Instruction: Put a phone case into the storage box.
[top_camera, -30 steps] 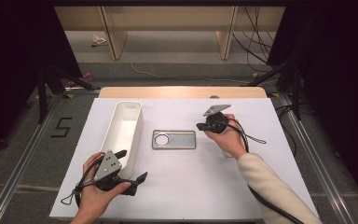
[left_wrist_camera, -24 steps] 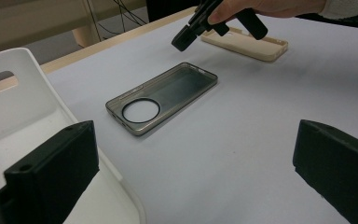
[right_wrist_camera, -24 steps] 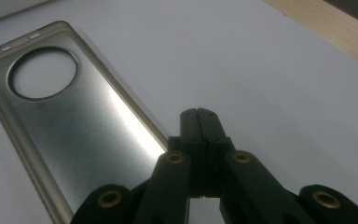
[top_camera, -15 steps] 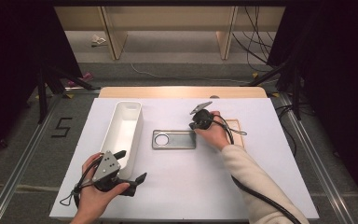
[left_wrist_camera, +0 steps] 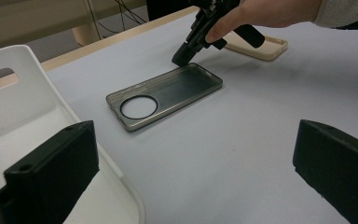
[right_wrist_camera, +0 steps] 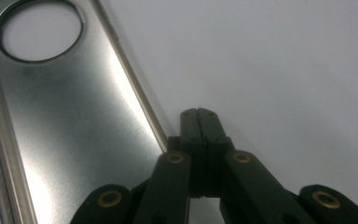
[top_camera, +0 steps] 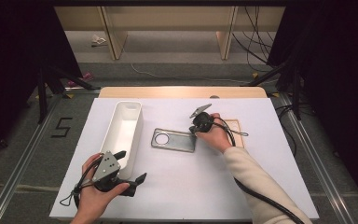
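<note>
A grey translucent phone case (top_camera: 173, 140) with a round camera hole lies flat at the table's middle, also seen in the left gripper view (left_wrist_camera: 168, 93) and close up in the right gripper view (right_wrist_camera: 60, 121). My right gripper (top_camera: 195, 129) is shut with nothing in it. Its tip (right_wrist_camera: 199, 114) points down at the table just beside the case's far edge, near the right corner (left_wrist_camera: 179, 59). My left gripper (top_camera: 130, 166) rests open near the front left, its jaws wide apart (left_wrist_camera: 191, 186) and empty. A beige phone case (left_wrist_camera: 265, 46) lies behind the right hand.
A long white bin (top_camera: 126, 128) stands left of the grey case, close to the left gripper's jaw (left_wrist_camera: 23, 116). White sheet (top_camera: 191, 191) covers the table; a wooden edge (top_camera: 182, 92) runs along the back. Cables trail from both grippers.
The right gripper has moved left and down from above the beige case to the grey case's right end. The left hand has stayed put.
</note>
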